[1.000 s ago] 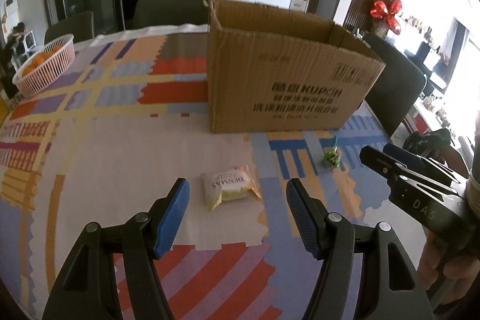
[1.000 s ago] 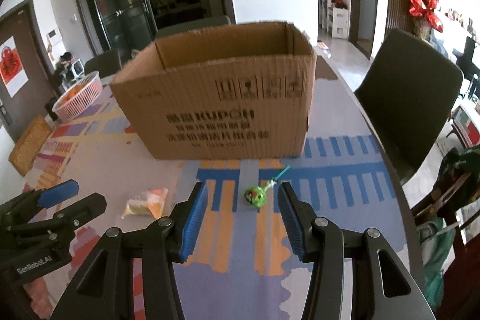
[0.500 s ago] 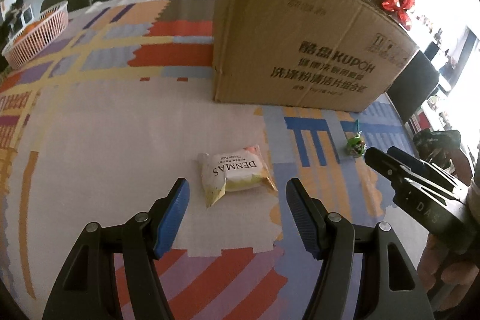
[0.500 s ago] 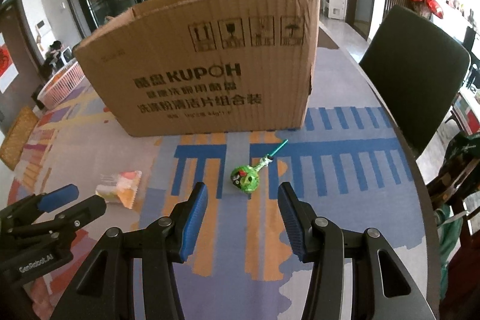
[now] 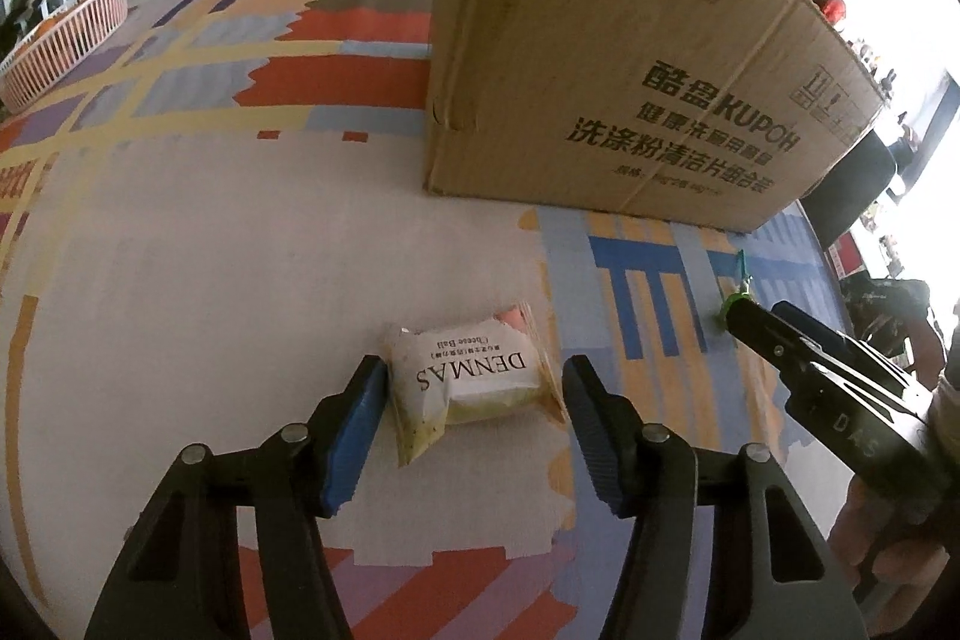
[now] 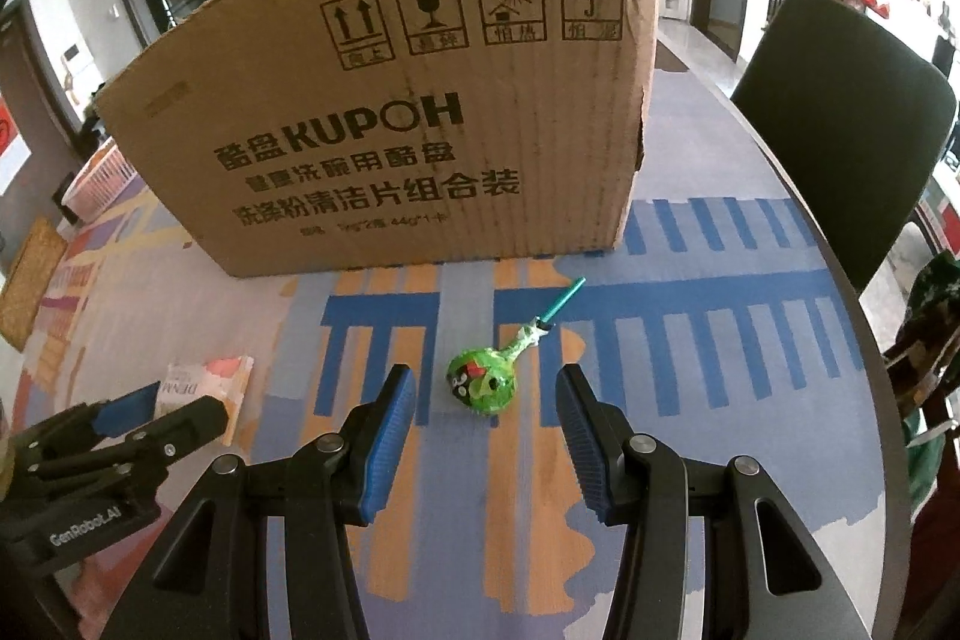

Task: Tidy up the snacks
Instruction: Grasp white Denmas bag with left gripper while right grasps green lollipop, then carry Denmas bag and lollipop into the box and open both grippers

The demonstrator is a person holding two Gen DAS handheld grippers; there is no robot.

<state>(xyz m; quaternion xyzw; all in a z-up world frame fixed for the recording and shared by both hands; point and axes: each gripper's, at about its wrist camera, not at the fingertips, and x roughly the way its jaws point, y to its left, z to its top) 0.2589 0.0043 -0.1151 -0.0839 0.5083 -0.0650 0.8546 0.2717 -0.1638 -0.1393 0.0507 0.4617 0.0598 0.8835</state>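
Left wrist view: my left gripper (image 5: 474,418) has its jaws wide apart, one blue pad on either side of the DENMAS snack packet (image 5: 474,388). The packet lies flat on the patterned tablecloth (image 5: 210,292), in front of the cardboard box (image 5: 630,88), toward the box's left end. The left pad sits just beside the packet's edge; I cannot tell whether it touches. The right pad stands clear of it. To the right of the packet, also in front of the box, my right gripper (image 5: 744,316) reaches in, its tip covering most of the green lollipop (image 5: 735,295). From this side I cannot tell how its jaws stand. A pink basket (image 5: 66,34) sits well to the left of the box, at the far table edge.

Right wrist view: my right gripper (image 6: 486,400) has its jaws apart and holds nothing. The lollipop (image 6: 482,383) lies on the cloth in front of the box (image 6: 396,124), toward its right end, its wrapped head between the two pads and touching neither, its teal stick pointing back toward the box. The left gripper (image 6: 150,415) shows at lower left, over the packet (image 6: 210,382). A dark chair (image 6: 840,124) stands to the right of the box, beyond the table edge.
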